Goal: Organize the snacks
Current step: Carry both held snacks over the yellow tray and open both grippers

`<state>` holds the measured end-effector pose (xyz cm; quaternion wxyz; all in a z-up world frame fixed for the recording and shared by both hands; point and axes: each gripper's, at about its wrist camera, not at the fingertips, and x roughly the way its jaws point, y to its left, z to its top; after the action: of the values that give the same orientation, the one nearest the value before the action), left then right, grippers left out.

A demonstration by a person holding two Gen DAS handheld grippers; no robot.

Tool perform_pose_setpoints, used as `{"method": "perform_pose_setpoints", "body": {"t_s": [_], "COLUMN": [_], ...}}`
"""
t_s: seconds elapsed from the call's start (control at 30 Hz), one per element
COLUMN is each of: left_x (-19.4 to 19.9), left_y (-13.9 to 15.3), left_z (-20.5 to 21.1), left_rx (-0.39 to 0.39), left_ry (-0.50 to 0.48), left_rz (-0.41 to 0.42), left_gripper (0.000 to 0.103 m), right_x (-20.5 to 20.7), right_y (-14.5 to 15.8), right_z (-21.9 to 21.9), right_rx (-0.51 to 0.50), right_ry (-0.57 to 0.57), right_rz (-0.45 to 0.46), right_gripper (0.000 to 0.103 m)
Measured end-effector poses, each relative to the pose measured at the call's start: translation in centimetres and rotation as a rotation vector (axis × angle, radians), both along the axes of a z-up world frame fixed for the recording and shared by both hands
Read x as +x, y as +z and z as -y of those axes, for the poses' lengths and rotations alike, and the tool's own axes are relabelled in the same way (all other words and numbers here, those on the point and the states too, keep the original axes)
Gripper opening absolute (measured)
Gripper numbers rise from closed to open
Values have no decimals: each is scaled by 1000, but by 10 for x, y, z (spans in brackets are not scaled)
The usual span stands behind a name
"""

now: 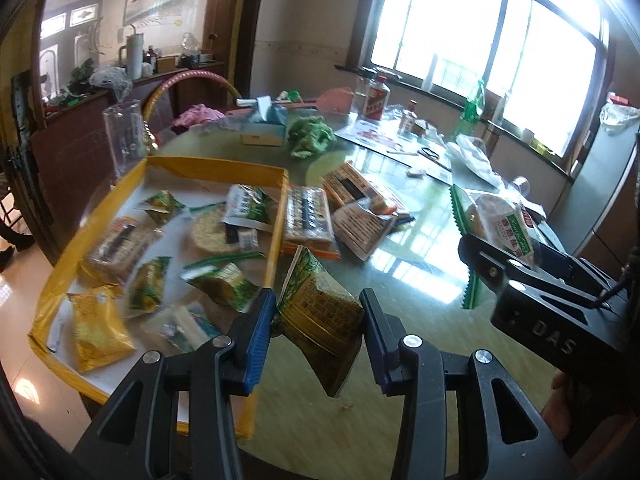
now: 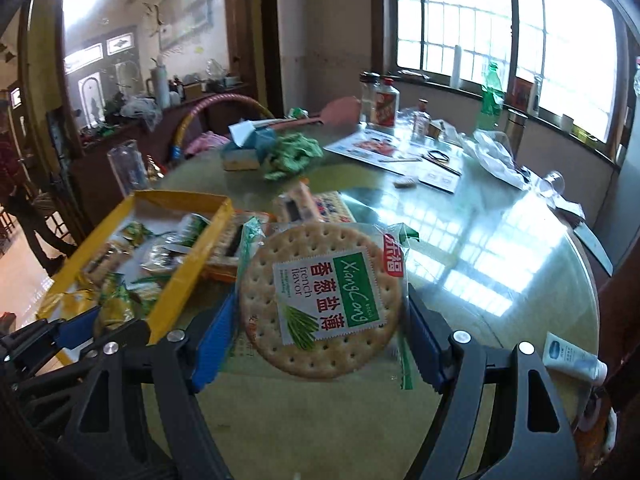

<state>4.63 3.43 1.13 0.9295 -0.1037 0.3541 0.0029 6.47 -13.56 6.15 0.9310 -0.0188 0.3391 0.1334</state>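
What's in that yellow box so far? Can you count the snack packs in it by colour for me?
Green packs: 4
Gold-yellow pack: 1
Clear packs of pale biscuits: 3
Total: 8 in the yellow box, as far as the left view shows.
Not counted: green-gold pack in the left tongs, round cracker pack in the right tongs.

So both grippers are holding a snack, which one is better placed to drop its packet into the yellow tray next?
Left. The left gripper holds its green-and-gold snack packet right beside the yellow-rimmed tray; the right gripper with the round cracker pack sits farther from it.
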Motion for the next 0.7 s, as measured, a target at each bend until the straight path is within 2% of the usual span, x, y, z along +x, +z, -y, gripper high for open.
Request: {"method": "perform_pose_setpoints", "body": {"t_s": [0.3,0.7], "left_x": [-6,-8], "left_y": [1,-17], "left_z": [-31,-79], "left_rx": [31,18], "left_ry": [91,190], "left_rz": [18,-9], "left_gripper": [42,42], "right_x": [-2,-2], "right_y": [9,5], "right_z": [-27,-83], "right_rx": [50,32], "right_ry": [71,171], "right_rz": [4,-4], "right_gripper": [78,78]}}
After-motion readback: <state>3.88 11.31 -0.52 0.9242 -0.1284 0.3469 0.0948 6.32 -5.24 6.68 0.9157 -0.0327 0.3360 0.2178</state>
